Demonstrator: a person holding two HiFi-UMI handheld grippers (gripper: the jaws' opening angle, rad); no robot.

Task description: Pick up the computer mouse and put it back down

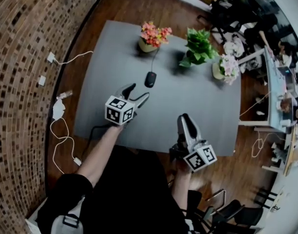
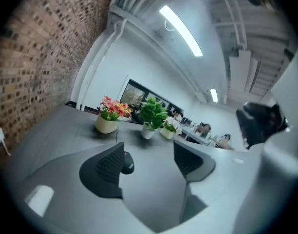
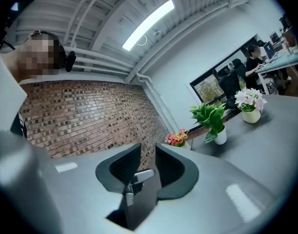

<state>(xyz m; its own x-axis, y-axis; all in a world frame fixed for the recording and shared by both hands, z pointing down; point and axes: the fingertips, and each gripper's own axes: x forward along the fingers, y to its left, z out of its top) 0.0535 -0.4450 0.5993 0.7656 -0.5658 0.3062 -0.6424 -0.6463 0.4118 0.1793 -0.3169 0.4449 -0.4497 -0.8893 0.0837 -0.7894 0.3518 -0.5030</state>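
The black computer mouse (image 1: 150,79) lies on the grey table (image 1: 197,96), its cable running back toward a flower pot. My left gripper (image 1: 138,93) hovers just short of the mouse and slightly to its left, jaws open and empty. In the left gripper view the mouse (image 2: 127,163) shows beside the left finger (image 2: 107,169), beyond the tips and not between the pads of the gripper (image 2: 148,150). My right gripper (image 1: 185,123) is over the table's near edge, away from the mouse, jaws close together with nothing held. The right gripper view (image 3: 148,150) looks toward a brick wall.
Three pots stand along the table's far side: orange-pink flowers (image 1: 154,35), a green plant (image 1: 200,45) and pale flowers (image 1: 226,67). White cables (image 1: 59,130) lie on the wooden floor at the left by a brick wall. Chairs (image 1: 222,208) stand at the lower right.
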